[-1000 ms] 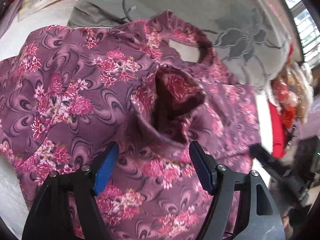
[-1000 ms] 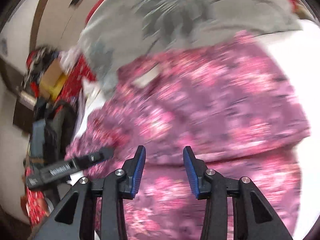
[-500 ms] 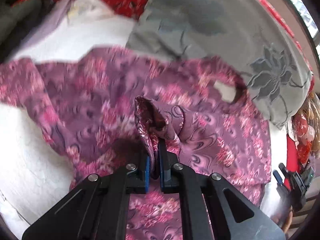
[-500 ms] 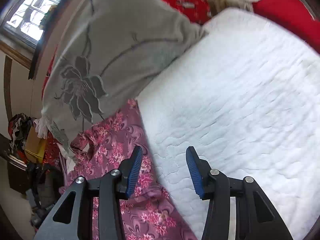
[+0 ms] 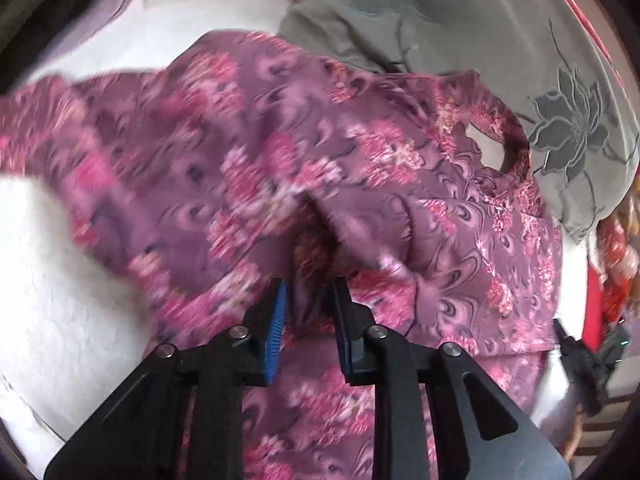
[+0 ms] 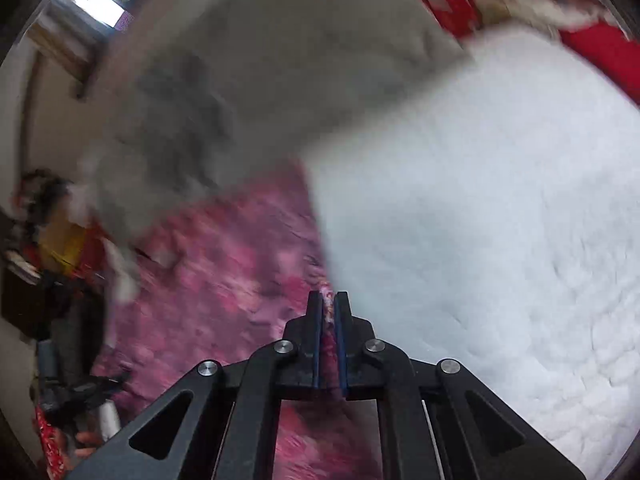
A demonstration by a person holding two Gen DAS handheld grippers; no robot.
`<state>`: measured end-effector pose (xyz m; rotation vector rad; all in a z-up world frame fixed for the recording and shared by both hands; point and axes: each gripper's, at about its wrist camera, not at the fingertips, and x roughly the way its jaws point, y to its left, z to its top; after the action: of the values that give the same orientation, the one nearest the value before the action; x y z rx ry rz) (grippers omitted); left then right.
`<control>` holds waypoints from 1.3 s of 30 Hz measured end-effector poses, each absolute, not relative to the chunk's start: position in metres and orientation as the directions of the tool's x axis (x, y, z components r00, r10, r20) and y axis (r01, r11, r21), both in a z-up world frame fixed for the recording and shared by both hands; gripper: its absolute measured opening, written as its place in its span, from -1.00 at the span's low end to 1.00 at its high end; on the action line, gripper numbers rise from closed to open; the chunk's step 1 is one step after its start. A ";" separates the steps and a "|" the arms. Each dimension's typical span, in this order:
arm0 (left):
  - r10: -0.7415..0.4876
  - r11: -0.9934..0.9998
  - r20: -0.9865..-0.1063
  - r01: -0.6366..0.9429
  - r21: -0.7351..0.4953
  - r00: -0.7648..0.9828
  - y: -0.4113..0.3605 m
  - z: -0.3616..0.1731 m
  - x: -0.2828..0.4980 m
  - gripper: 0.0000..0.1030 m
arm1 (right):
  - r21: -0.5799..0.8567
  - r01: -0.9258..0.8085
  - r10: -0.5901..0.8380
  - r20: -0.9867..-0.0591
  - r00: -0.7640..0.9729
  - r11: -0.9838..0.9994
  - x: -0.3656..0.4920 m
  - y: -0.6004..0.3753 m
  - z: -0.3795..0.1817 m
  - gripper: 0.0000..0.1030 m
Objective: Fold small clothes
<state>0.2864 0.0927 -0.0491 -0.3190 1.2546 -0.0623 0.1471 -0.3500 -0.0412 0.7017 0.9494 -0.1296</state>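
A purple garment with pink flowers (image 5: 360, 160) lies spread on the white bed cover (image 5: 60, 280). My left gripper (image 5: 310, 300) points down at its middle. Its jaws are opening, with a slack hump of cloth between them that the pads do not press. In the right wrist view the same garment (image 6: 224, 280) is blurred. My right gripper (image 6: 329, 300) is shut on the garment's right edge, where it meets the white bed cover (image 6: 480, 220), and a strip of flowered cloth shows between the blue pads.
A grey quilt with a dark flower print (image 5: 480, 40) lies behind the garment and overlaps its far edge; it is also the grey quilt (image 6: 260, 80) in the right wrist view. Red bedding (image 6: 600, 48) lies at the far side. Clutter stands off the bed at the left (image 6: 52, 248).
The left gripper pinched a raised fold half a second ago; now its jaws have parted and the fold has sunk. The right gripper came down to the garment's edge and closed on it.
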 end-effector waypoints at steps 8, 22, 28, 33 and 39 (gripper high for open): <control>-0.267 0.950 -0.871 -0.042 -0.311 0.413 0.073 -0.011 0.278 -0.17 | 0.547 0.296 0.189 -0.663 0.725 0.783 0.143 -0.328 0.005 -0.76; -0.297 0.937 -0.849 -0.037 -0.347 0.437 0.118 0.006 0.276 -0.10 | 0.326 0.051 0.229 -0.759 0.609 0.944 0.197 -0.170 0.004 -0.60; -0.178 0.912 -0.846 -0.239 -0.334 0.503 0.237 0.024 0.272 0.18 | 0.392 -0.064 0.359 -0.750 0.555 0.918 0.240 -0.078 -0.008 -0.60; -0.012 0.825 -0.904 -0.506 -0.250 0.427 0.357 -0.005 0.276 0.18 | 0.305 -0.121 0.317 -0.752 0.578 0.945 0.232 -0.047 -0.041 -0.47; -0.029 0.675 -0.922 -0.672 -0.304 0.387 0.422 -0.052 0.279 0.18 | 0.331 -0.142 0.344 -0.704 0.621 0.933 0.223 -0.053 -0.048 -0.46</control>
<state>0.2787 0.4220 -0.0522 -0.7465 1.1139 0.4615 0.2232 -0.0529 -0.0483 0.2535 0.8582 0.2827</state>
